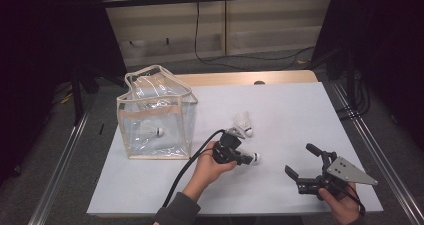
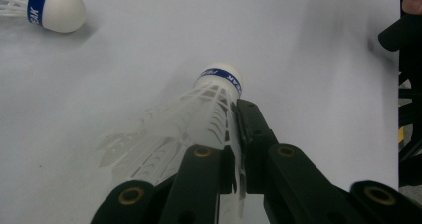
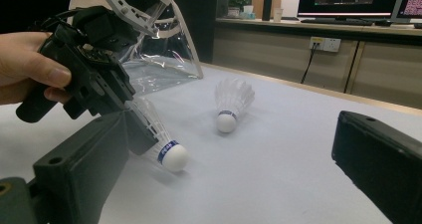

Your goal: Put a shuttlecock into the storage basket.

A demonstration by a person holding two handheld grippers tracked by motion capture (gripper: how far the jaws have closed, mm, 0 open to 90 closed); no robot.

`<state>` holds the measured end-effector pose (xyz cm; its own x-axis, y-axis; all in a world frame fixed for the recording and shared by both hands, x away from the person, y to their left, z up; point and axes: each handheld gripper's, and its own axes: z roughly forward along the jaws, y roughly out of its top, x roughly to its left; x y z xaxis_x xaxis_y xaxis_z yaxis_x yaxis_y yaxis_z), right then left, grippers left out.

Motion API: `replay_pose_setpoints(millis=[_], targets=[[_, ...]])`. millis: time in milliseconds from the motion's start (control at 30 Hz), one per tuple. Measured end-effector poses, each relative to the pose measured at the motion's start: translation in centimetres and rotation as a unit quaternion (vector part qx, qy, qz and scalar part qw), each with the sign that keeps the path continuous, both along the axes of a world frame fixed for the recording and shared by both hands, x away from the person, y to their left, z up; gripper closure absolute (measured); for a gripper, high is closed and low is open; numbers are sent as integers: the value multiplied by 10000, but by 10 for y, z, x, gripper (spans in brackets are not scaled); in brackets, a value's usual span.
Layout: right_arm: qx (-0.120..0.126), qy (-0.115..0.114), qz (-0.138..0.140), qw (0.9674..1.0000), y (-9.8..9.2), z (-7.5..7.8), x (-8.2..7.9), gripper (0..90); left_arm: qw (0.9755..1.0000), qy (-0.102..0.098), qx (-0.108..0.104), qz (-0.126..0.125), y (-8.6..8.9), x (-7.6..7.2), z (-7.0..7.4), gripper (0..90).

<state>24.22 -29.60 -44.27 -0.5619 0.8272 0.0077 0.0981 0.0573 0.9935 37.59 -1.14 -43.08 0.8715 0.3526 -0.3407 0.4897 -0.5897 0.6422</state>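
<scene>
Left gripper [image 1: 244, 158] clenched on the feathered skirt of a shuttlecock [image 1: 252, 157], whose white cork tip projects just beyond the jaws and lies on the white table surface [image 1: 290, 115]. A second shuttlecock [image 1: 243, 122] lies near, beyond the left gripper, toward the clear bag [image 1: 156, 116], which holds a third shuttlecock [image 1: 151, 131]. Right gripper [image 1: 303, 161], well apart from the held shuttlecock, hangs released, its jaws spread wide with nothing between them.
</scene>
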Motion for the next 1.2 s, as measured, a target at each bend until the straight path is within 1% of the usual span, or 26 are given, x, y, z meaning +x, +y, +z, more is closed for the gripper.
replay_pose_setpoints(millis=[233,333,367,500,700,733,767,833,1033,1067,1133,1167,1200], targets=[[8,2,-7,10000,0,0,0,11,10000,7,25,-10,8,1,7,875],[1,-2,-5,10000,0,0,0,11,10000,75,53,-30,11,2,10,876],[-1,0,0,10000,0,0,0,11,10000,69,67,-27,12,2,11,876],[-6,2,-3,10000,0,0,0,11,9999,134,23,14,17,4,14,876],[0,4,-2,10000,0,0,0,11,9998,172,64,57,23,6,20,876],[-3,4,2,10000,0,0,0,11,9998,191,18,40,24,7,20,876],[-6,1,4,10000,0,0,0,11,9998,203,12,86,25,6,21,876],[-1,3,4,10000,0,0,0,11,9998,209,-20,56,27,7,22,879],[-8,-1,8,10000,0,0,0,11,9997,230,3,96,34,9,27,880],[-8,0,9,10000,1,0,0,11,9997,217,39,115,35,9,28,879],[-5,3,10,10000,1,0,0,11,9995,273,8,126,38,10,29,880],[-9,0,11,10000,1,0,1,11,9996,257,52,137,39,11,30,880],[0,1,17,10000,1,0,1,11,9995,269,48,141,40,11,30,880]])
